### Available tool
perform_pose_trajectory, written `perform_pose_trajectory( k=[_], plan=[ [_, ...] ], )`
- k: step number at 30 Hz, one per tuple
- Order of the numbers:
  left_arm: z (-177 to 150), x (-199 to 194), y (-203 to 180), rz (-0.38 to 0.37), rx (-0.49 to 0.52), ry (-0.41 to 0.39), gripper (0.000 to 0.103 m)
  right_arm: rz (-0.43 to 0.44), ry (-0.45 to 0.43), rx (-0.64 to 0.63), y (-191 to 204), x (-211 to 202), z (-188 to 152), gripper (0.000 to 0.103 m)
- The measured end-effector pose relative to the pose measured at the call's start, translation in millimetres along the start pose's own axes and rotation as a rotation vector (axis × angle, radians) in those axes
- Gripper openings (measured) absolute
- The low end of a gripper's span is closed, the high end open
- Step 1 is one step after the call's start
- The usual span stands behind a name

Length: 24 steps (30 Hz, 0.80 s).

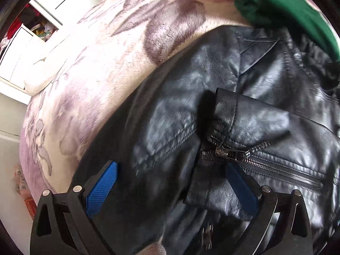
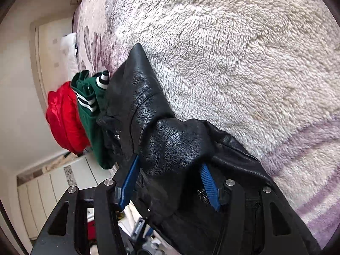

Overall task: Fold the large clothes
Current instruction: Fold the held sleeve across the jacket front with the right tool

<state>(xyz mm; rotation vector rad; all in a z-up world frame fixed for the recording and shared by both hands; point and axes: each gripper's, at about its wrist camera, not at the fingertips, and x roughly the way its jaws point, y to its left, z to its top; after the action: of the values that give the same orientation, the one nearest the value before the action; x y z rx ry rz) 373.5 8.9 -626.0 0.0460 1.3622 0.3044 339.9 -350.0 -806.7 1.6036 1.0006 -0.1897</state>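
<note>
A black leather jacket [image 1: 212, 106] lies spread on a fleecy floral blanket [image 1: 95, 74]. A sleeve cuff with a silver zipper [image 1: 231, 155] is folded across its body. My left gripper [image 1: 170, 176] is open, its blue pads wide apart over the jacket, with the right pad beside the cuff. In the right wrist view my right gripper [image 2: 167, 170] stands with its blue pads against both sides of a thick bunch of the black jacket [image 2: 170, 140], which it holds just above the blanket [image 2: 233, 53].
A green garment [image 1: 282, 6] with striped cuffs [image 2: 89, 97] lies just beyond the jacket's collar. A red garment [image 2: 63, 114] lies behind it. A white pillow [image 1: 40, 72] sits at the bed's edge. White cabinets [image 1: 17, 48] and a white radiator [image 2: 53, 189] stand beside the bed.
</note>
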Motion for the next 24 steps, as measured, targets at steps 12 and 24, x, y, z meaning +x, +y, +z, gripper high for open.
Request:
perform_pose_trajectory(
  k=[12, 24],
  plan=[
    [-46.0, -70.3, 94.2, -0.044, -0.111, -0.048, 0.103, -0.24, 0.086, -0.38, 85.8, -37.6, -86.2, 0.059],
    [-235.3, -23.6, 328.9, -0.06, -0.585, 0.229, 0.103, -0.473, 0.353, -0.616, 111.5, 90.0, -218.9, 0.059]
  ],
)
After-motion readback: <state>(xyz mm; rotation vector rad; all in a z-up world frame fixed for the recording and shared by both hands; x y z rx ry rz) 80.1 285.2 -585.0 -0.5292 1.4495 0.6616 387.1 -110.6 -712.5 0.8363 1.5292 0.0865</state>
